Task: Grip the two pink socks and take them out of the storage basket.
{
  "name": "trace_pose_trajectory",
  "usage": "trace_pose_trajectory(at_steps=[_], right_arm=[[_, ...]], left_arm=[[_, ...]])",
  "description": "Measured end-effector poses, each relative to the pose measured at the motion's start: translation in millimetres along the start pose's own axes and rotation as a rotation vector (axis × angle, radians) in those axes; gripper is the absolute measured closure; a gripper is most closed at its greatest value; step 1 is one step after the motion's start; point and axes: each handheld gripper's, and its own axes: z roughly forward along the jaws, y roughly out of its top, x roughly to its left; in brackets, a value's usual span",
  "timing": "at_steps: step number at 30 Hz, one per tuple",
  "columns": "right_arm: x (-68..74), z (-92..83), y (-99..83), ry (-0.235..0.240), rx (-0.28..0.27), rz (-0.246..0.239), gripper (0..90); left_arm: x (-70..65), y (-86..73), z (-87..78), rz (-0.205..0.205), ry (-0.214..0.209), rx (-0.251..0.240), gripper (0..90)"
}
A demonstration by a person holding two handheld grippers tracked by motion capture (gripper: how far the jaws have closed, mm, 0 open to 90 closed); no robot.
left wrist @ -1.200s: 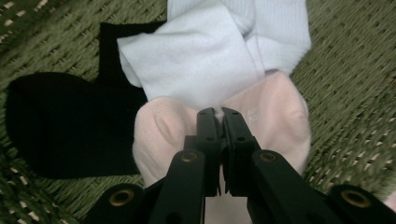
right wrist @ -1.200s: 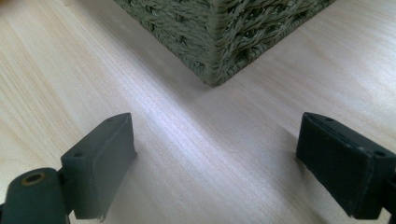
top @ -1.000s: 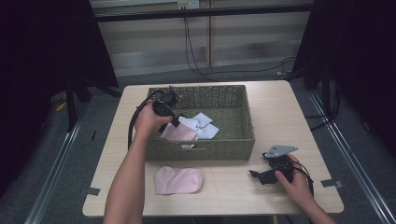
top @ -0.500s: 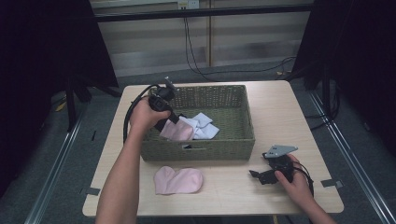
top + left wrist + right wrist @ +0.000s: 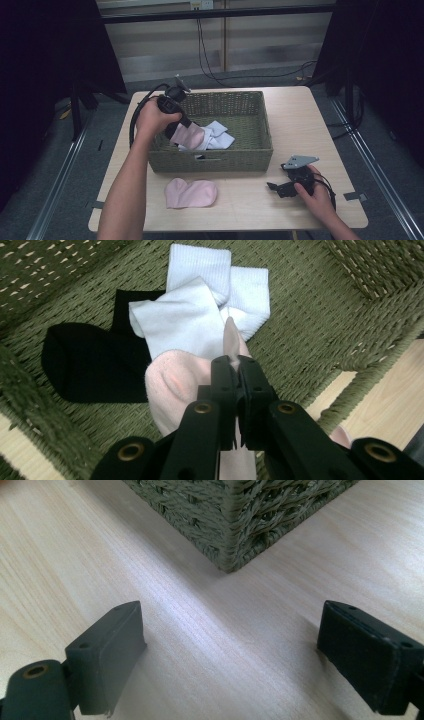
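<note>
Two pink socks show in the high view: one point(image 5: 192, 193) lies flat on the wooden table point(image 5: 300, 120) in the lower middle of the frame, just in front of the green wicker basket point(image 5: 260, 125), and the other, the held pink sock point(image 5: 189, 136), hangs over the basket's left part. The left gripper point(image 5: 181, 125), in the person's left hand point(image 5: 154, 118) at centre left, pinches that sock above the basket's inside. White socks point(image 5: 218, 136) lie in the basket just right of it. At the lower right, the right hand point(image 5: 314, 192) rests on the table with the right gripper point(image 5: 272, 187) pointing left, apart from the basket's front wall.

In the left gripper view, the two black jaws rise from the bottom centre and stand pressed together on a fold of the held pink sock point(image 5: 175, 385), which bunches around and below them. Beyond it, in the upper middle, the white socks point(image 5: 200, 305) lie overlapping on the basket floor point(image 5: 310, 320), and a black sock point(image 5: 85, 360) lies at centre left, partly under the white ones. A strip of table point(image 5: 390, 390) shows at the right edge, outside the basket wall.

In the right gripper view, the jaws stand wide apart at the lower left and lower right, with nothing between them but bare table point(image 5: 210, 645). A corner of the basket point(image 5: 235, 515) fills the upper middle, well clear of both jaws.
</note>
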Motion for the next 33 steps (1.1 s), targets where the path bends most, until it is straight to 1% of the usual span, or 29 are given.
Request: trace_pose_trajectory(at_steps=[2,7,8,11,13,16,18,23,25,29,30,33], right_arm=[[0.0,-0.1,0.0,0.000,0.000,0.000,10.8],[0.0,0.0,0.0,0.000,0.000,0.000,10.8],[0.1,-0.1,0.0,-0.001,0.001,0.001,10.8],[0.0,0.0,0.0,0.000,0.000,0.000,10.8],[-0.1,-0.1,0.0,-0.001,0.000,-0.002,10.8],[0.0,-0.1,0.0,-0.001,0.000,-0.001,10.8],[0.0,-0.1,0.0,-0.001,0.001,0.001,10.8],[0.1,-0.1,0.0,-0.001,0.001,0.001,10.8],[0.1,-0.1,0.0,-0.001,0.001,0.001,10.8],[0.1,-0.1,0.0,-0.001,0.001,0.001,10.8],[0.1,-0.1,0.0,-0.001,0.001,0.000,10.8],[-0.1,0.0,0.0,0.000,0.000,-0.002,10.8]], left_arm=[[0.3,-0.4,-5.0,0.003,-0.003,0.002,87.2],[-2.2,-1.4,-16.0,-0.015,0.000,-0.017,87.2],[-2.1,-1.2,-18.5,-0.009,-0.002,-0.010,87.1],[-5.4,-0.8,-23.1,-0.023,-0.007,-0.014,87.2],[-6.8,-0.2,-26.4,-0.015,-0.011,-0.006,87.2],[-9.7,0.4,-30.8,-0.018,-0.015,-0.009,87.2],[-11.5,1.0,-34.2,-0.008,-0.012,-0.010,87.2],[-16.3,1.9,-42.8,-0.001,-0.012,-0.007,87.2],[-18.3,1.6,-44.4,-0.008,-0.014,-0.014,87.2],[-20.7,0.7,-46.6,0.002,-0.019,-0.005,87.2],[-21.5,0.6,-47.7,-0.001,-0.022,-0.013,87.2],[-22.4,0.4,-52.7,-0.004,-0.022,-0.018,87.2]])
